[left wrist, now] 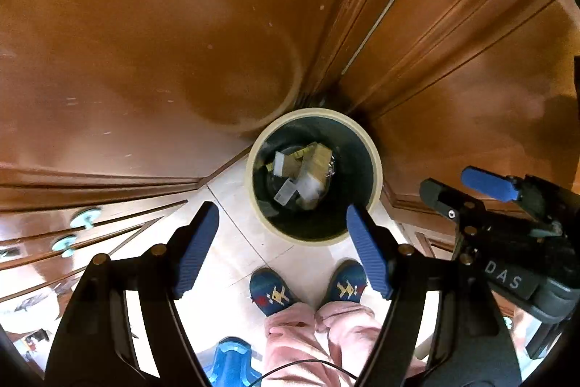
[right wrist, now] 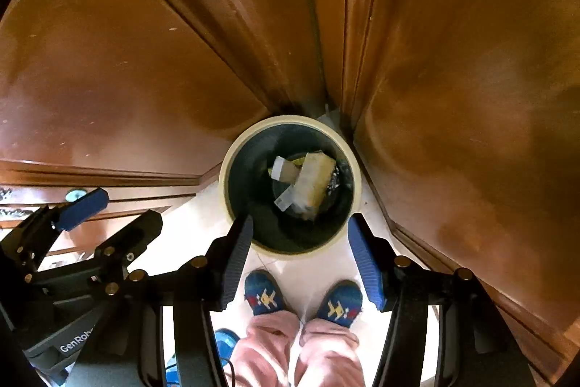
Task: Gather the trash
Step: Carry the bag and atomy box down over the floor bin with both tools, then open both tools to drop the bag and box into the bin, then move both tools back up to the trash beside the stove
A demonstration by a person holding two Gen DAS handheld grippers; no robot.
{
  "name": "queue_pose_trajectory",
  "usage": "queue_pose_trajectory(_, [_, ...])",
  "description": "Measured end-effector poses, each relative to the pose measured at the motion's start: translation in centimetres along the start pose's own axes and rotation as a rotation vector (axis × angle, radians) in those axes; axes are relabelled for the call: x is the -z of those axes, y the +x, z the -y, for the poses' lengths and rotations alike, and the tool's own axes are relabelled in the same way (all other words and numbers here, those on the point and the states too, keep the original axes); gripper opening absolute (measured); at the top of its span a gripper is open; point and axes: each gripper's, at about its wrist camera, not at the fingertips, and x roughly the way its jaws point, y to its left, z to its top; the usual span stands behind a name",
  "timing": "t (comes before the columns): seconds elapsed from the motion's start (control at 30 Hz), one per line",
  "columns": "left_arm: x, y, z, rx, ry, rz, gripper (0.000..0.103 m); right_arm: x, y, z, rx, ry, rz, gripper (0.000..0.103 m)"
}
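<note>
A round bin with a cream rim (left wrist: pixel 249 173) (right wrist: pixel 223 184) and a dark liner stands on the floor in a corner of wooden cabinets. Inside it lie a tan cardboard box (left wrist: pixel 319 158) (right wrist: pixel 313 176) and clear plastic scraps (left wrist: pixel 286 193) (right wrist: pixel 284 200). My left gripper (left wrist: pixel 281 223) points down above the bin's near edge, open, with nothing between its blue pads (left wrist: pixel 197 249). My right gripper (right wrist: pixel 300 227) hangs over the same near edge, open and empty. Each gripper also shows in the other's view: the right (left wrist: pixel 460 185) at the right side, the left (right wrist: pixel 116 216) at the left side.
Brown wooden cabinet doors (left wrist: pixel 145 42) (right wrist: pixel 453 60) close in on the bin from behind and both sides. Drawers with pale knobs (left wrist: pixel 85 218) are at the left. A person's feet in blue slippers (left wrist: pixel 275 292) (right wrist: pixel 266 298) stand on the pale tiled floor (left wrist: pixel 232 205). A blue object (left wrist: pixel 232 361) lies low.
</note>
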Motion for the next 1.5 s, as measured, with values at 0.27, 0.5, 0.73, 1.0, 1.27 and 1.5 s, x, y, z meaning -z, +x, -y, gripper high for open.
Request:
queue_pose_trajectory(0.27, [0.6, -6.5, -0.5, -0.004, -0.03, 0.04, 0.071, 0.9, -6.5, -0.9, -0.008, -0.021, 0.014, 0.056])
queue_pose_trajectory(0.5, [1.1, -14.8, 0.0, -0.025, -0.071, 0.098, 0.071, 1.6, -15.0, -1.8, -0.031, -0.06, 0.057, 0.056])
queue_pose_trajectory(0.73, [1.8, -24.7, 0.9, -0.018, -0.092, 0.189, 0.071, 2.5, -24.7, -2.3, -0.047, -0.108, 0.113, 0.056])
queue_pose_trajectory(1.0, [1.7, -34.8, 2.0, -0.093, -0.117, 0.336, 0.071, 2.8, -35.2, -1.7, -0.069, -0.161, 0.246, 0.056])
queue_pose_trajectory(1.27, [-0.1, -42.8, -0.2, -0.145, -0.163, 0.447, 0.071, 0.9, -44.2, -1.2, -0.118, -0.2, 0.41, 0.058])
queue_pose_trajectory(1.5, [-3.4, -49.1, -4.2, -0.2, -0.137, 0.531, 0.071, -2.6, -50.7, -4.1, -0.144, -0.305, 0.517, 0.058])
